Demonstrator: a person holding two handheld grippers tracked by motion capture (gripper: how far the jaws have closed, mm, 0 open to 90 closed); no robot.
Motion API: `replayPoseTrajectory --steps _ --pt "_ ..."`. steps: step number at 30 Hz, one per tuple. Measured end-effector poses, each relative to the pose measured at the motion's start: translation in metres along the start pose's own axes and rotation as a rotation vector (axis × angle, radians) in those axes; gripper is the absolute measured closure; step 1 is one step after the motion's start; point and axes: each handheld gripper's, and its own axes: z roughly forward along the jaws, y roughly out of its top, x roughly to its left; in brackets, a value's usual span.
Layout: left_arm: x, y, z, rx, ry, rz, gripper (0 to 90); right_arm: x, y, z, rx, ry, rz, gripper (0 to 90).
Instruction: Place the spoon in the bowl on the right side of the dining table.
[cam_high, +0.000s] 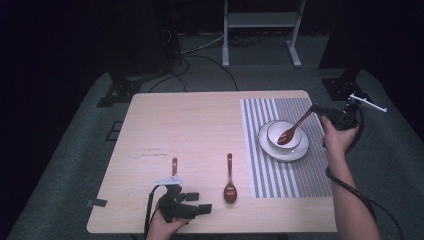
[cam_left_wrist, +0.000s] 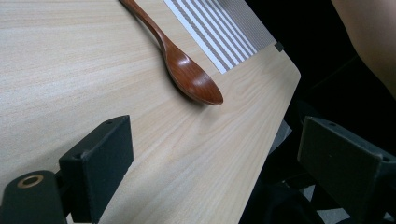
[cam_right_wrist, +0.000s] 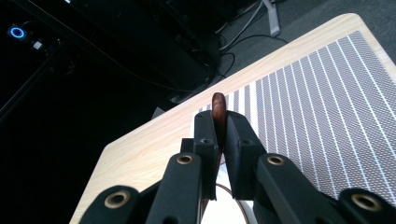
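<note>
1. right gripper (cam_high: 320, 111) at 3 o'clock on the table (cam_high: 190, 125), jaws clamped on the handle end of a held spoon (cam_high: 295, 128); in the right gripper view the handle tip (cam_right_wrist: 219, 112) sticks up between the pads.
2. held spoon slants down toward 8 o'clock, its scoop sitting in the bowl (cam_high: 284, 133), which stands on the plate (cam_high: 283, 150), on the striped mat (cam_high: 285, 175).
3. left gripper (cam_high: 200, 202) at 6 o'clock near the front edge, jaws wide apart, nothing between them; hand (cam_high: 162, 227) low on the table.
4. middle spoon (cam_high: 230, 181) lies flat just left of the mat, scoop toward 6; in the left gripper view its scoop (cam_left_wrist: 194, 79) is ahead of the open jaws, not touching.
5. left spoon (cam_high: 174, 166) lies at 12 of the left gripper, partly hidden by it.
6. risks, judged:
   - grip is far out on the handle tip, so the spoon may pivot or slip when let go and clatter off the bowl rim.
   - pushing down on the slanted spoon may tip or slide the bowl on the plate.
   - left jaws sit close to the table's front edge; a sloppy scoop at the middle spoon may shove it toward the edge or onto the mat.
   - a flat spoon on bare wood is hard to pinch; pads may skid over it.
</note>
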Motion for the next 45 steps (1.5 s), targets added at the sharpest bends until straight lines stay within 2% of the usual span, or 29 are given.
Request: replayPoseTrajectory --steps 24,45 --pt "0.000 0.000 0.000 -0.001 0.000 -0.003 9.3 -0.010 -0.006 0.004 0.010 -0.046 -0.008 83.2" --pt "0.000 0.000 -0.001 -0.005 0.001 -0.005 9.3 -0.020 -0.012 0.007 0.023 -0.061 -0.006 83.2"
